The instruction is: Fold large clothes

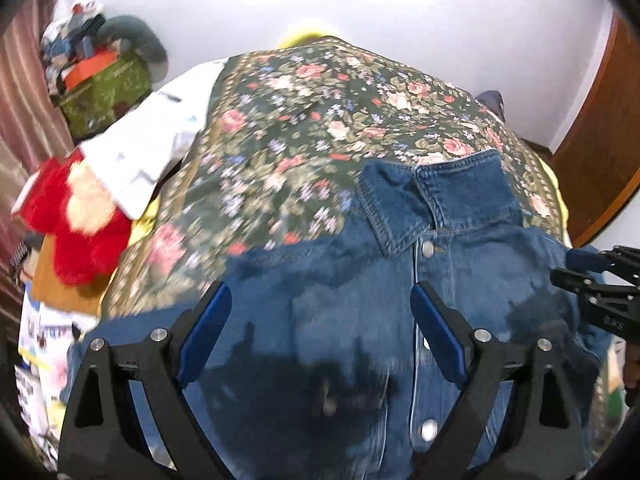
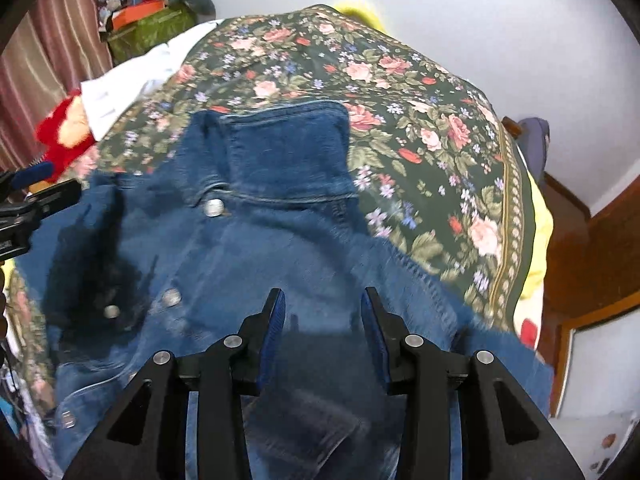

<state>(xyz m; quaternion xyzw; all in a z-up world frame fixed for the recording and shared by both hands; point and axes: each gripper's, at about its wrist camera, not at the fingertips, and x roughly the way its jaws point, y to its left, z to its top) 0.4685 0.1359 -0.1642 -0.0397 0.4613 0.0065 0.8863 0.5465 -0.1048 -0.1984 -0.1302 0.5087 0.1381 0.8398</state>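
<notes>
From the left wrist, the denim jacket (image 1: 360,300) lies front-up on the floral bedspread (image 1: 304,120), collar far; the left gripper (image 1: 320,320) hovers above it, jaws wide apart.

From the right wrist, the right gripper (image 2: 323,320) hangs over the jacket's right side, jaws apart and empty; denim looks heavy and stiffish, so I'd pinch shoulder seams.

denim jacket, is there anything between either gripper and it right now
Nothing visible stands in the way. The blue denim jacket lies spread on the floral bedspread, directly under the open left gripper and the open right gripper. The red plush toy and white cloth sit off to the left, clear of the jacket.
</notes>
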